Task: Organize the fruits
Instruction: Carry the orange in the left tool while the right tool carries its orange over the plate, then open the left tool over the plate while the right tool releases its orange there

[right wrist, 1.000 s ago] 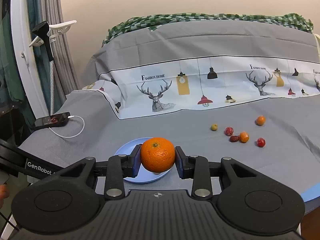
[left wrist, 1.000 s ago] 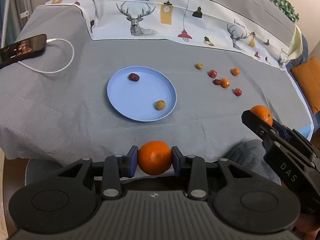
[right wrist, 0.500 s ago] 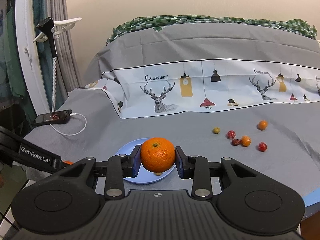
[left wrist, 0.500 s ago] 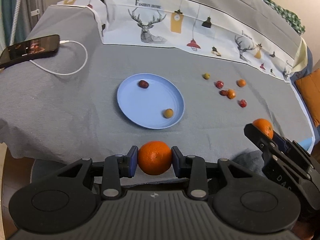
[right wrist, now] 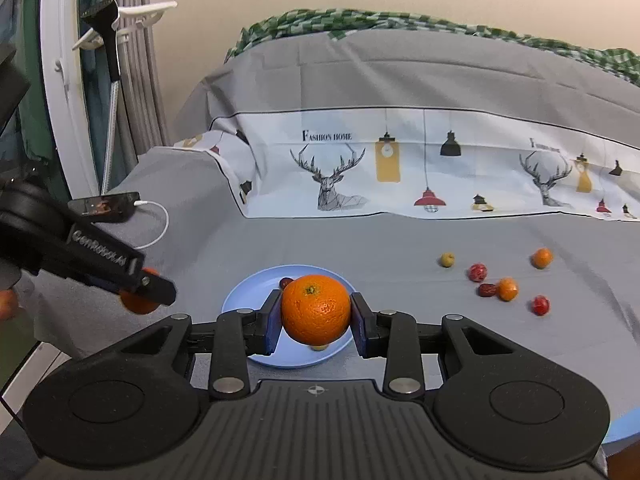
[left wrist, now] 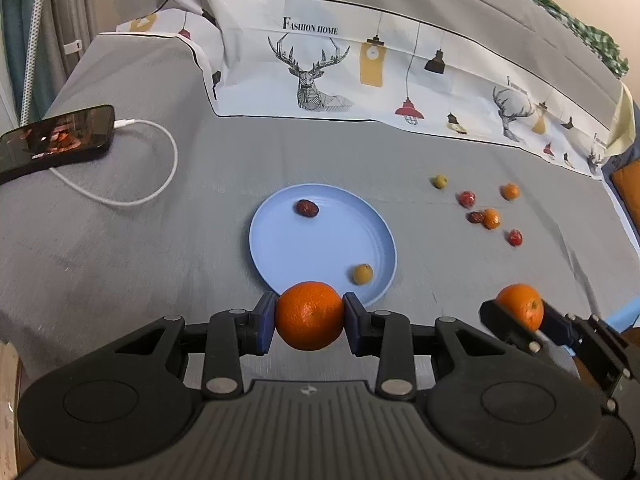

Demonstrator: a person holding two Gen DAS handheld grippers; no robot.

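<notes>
Both of my hands have carried their oranges forward since a second ago, so the blue plate (left wrist: 280, 248) now sits right at the left gripper (left wrist: 309, 318) tips instead of well ahead. Its fingers (left wrist: 265, 322) are closed snugly on one orange (left wrist: 309, 315), which hangs over the plate's near rim. My right gripper (right wrist: 316, 312) pinches the other orange (right wrist: 316, 309) just as firmly, in front of the same plate from its view.

On the plate lie a dark red date (left wrist: 307, 208) near the far edge and a small yellowish fruit (left wrist: 363, 273) near the right rim. Off to the right, well apart from the plate, six small fruits (left wrist: 486, 216) are scattered loosely on the grey cloth (left wrist: 120, 260) covering the surface.

At far left a phone (left wrist: 56, 138) lies with its white cable (left wrist: 160, 184) looping toward the plate but stopping short of it. A deer-printed cloth (left wrist: 360, 72) rises behind, with a green checked fabric (right wrist: 360, 20) along the top. Curtains (right wrist: 136, 60) hang at left. Open grey cloth lies between plate and scattered fruits.
</notes>
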